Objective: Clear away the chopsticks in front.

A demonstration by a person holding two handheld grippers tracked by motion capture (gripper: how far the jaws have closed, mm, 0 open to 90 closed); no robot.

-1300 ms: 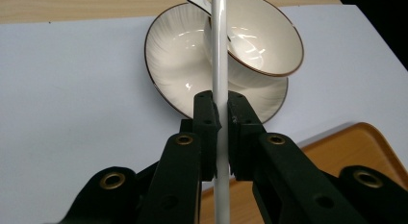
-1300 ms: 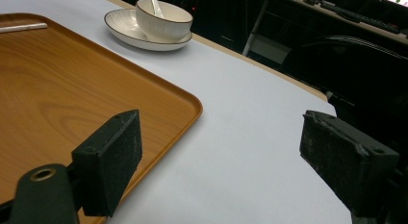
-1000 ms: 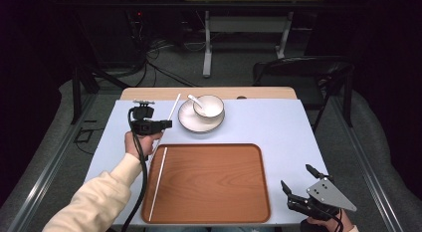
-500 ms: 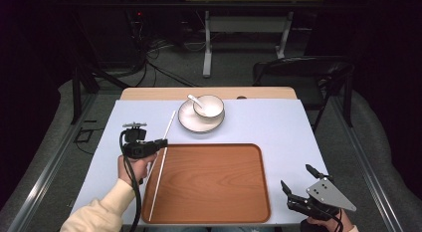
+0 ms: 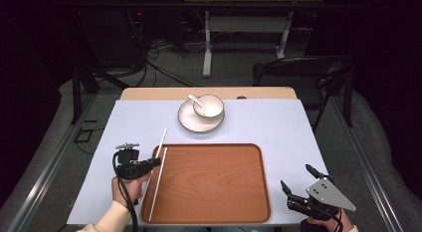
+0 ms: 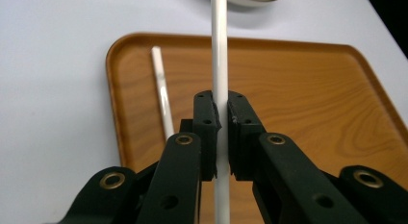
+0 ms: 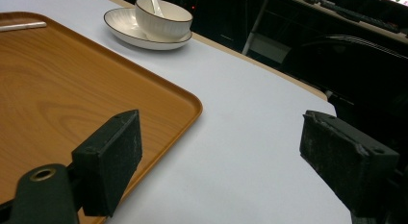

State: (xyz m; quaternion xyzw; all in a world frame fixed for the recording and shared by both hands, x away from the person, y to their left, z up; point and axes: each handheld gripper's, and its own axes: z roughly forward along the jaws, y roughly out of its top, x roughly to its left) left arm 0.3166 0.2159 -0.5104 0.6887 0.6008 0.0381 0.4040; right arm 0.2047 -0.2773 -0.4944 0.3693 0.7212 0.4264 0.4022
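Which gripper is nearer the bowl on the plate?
Left. The left gripper, shut on a white chopstick, sits at the tray's left edge, nearer the bowl. The right gripper, open, waits off the tray's near right corner.

tray (image 5: 214, 182): wood-grain, satin | bowl (image 5: 208, 106): glossy ceramic (saucer too) | table cover (image 5: 278, 127): matt, smooth

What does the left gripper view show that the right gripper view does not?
Left gripper view: the left gripper shut on a chopstick above the tray. Right gripper view: the right gripper open, and a bowl with a spoon in it. Both: the tray, a second chopstick lying in it, the plate and the table.
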